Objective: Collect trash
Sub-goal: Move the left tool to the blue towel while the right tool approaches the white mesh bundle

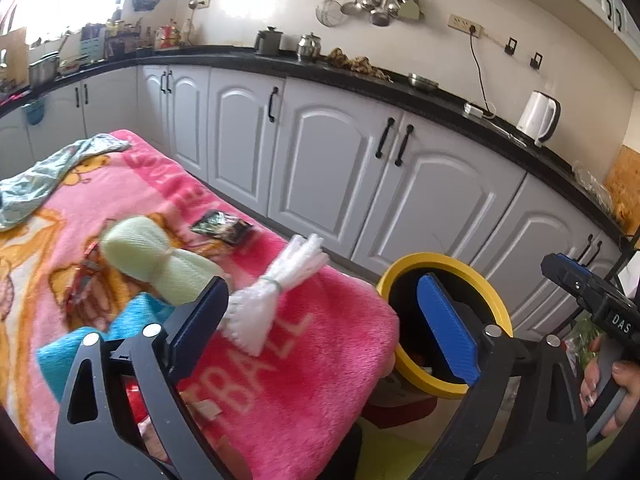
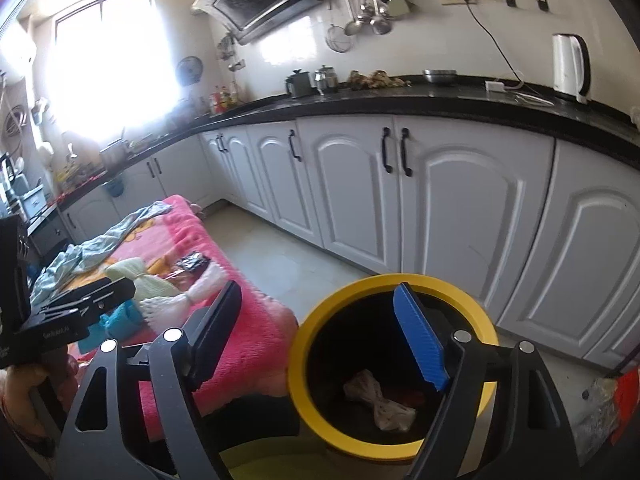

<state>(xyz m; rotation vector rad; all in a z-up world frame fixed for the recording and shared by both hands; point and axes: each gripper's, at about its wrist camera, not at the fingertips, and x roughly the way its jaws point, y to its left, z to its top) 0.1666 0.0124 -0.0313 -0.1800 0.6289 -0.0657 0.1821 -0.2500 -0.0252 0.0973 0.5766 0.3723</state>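
Observation:
A yellow-rimmed black bin stands on the floor beside a table under a pink blanket. A crumpled pale wrapper lies inside the bin. On the blanket lie a white foam net bundle, a pale green foam net and a dark snack wrapper. My left gripper is open and empty, above the blanket's near corner by the white bundle. My right gripper is open and empty, over the bin's mouth. The right gripper also shows in the left wrist view.
A light blue cloth lies at the blanket's far left. White cabinets under a black counter run behind, with a white kettle on it. Tiled floor lies between table and cabinets.

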